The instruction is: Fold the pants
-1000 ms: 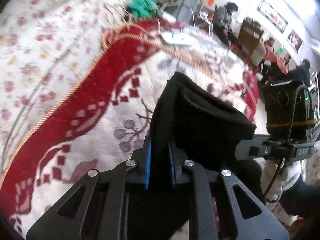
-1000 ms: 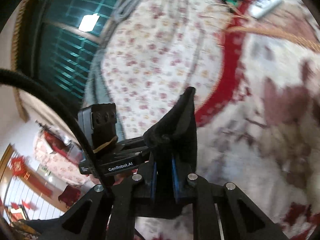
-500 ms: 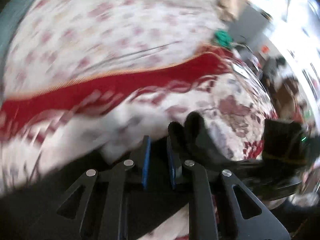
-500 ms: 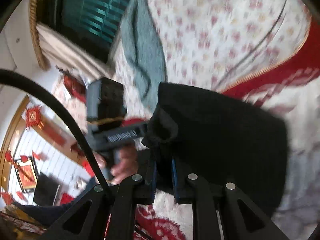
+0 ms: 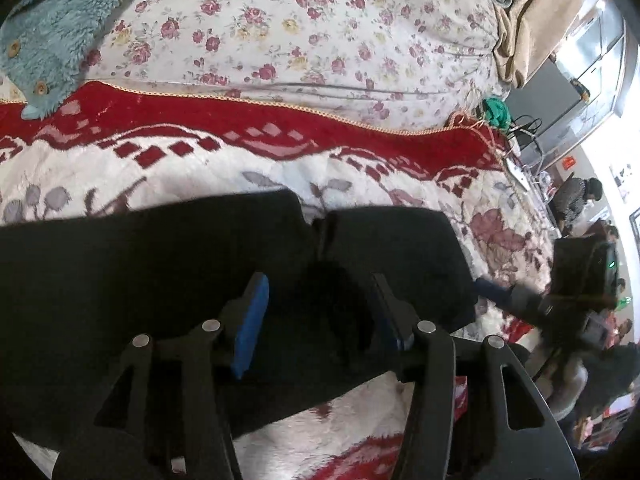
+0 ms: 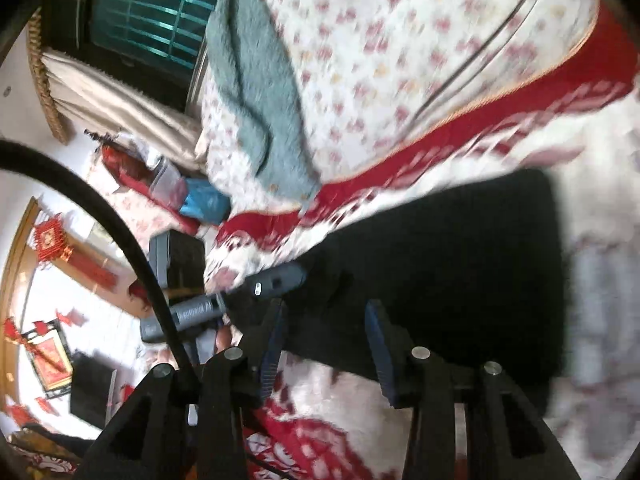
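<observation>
A bed is seen, spread with a plush red-and-white blanket (image 5: pixel 168 168) over a floral sheet (image 5: pixel 304 28); a teal fleece garment (image 5: pixel 60 28) is lain at the far corner, and a busy room with people is glimpsed beyond the edge

The black pants (image 5: pixel 168 276) are laid flat on the blanket, doubled over, with two cloth ends (image 5: pixel 316 228) side by side at the far edge. In the right wrist view the pants (image 6: pixel 460 272) are shown as a dark slab

Handling, as judged: soft, limp, light cloth, not slippery on the plush; best taken at a folded edge or corner, both layers pinched together, so that nothing sags

Left gripper (image 5: pixel 320 316): jaws opening, set about halfway apart, cloth beneath and between them but not pressed by the pads

Right gripper (image 6: pixel 324 344): jaws opening, moderately apart, at the near edge of the pants, nothing clamped; the view is blurred
</observation>
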